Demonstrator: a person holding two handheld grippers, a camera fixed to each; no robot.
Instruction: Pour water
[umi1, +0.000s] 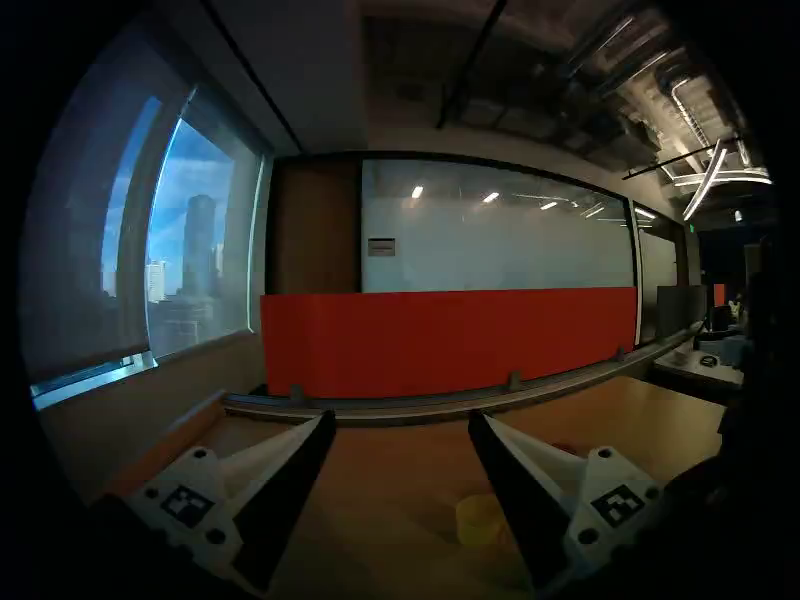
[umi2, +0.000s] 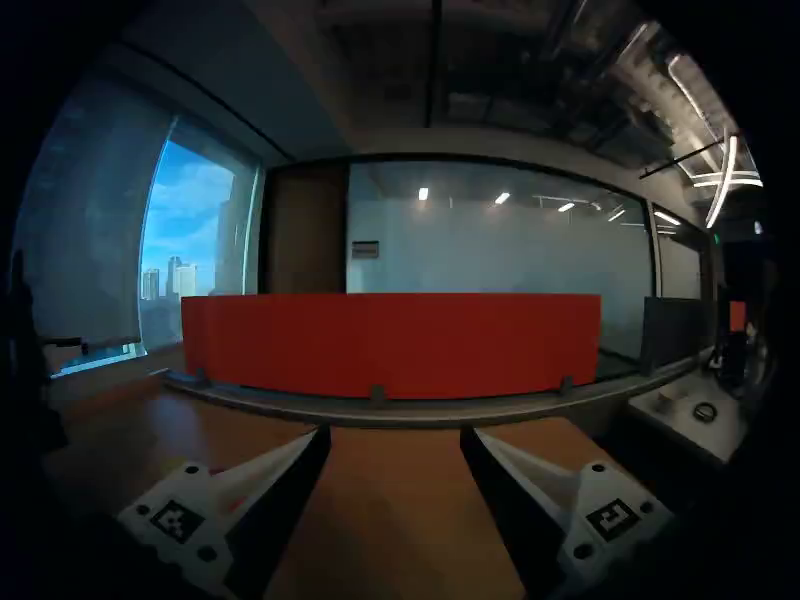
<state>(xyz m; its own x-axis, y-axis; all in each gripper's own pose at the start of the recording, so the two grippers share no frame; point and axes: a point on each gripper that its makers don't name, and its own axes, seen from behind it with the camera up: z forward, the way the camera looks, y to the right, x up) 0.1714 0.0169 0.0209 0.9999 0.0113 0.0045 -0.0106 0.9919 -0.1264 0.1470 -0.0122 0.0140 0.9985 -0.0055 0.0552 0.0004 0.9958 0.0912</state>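
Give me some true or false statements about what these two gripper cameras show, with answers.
1. The left gripper has its jaws open and holds nothing. True.
2. A yellow cup sits on the wooden desk in the left gripper view. True.
3. The right gripper is shut on a bottle. False: its jaws are open and empty.
4. The partition behind the desk is blue. False: it is red.
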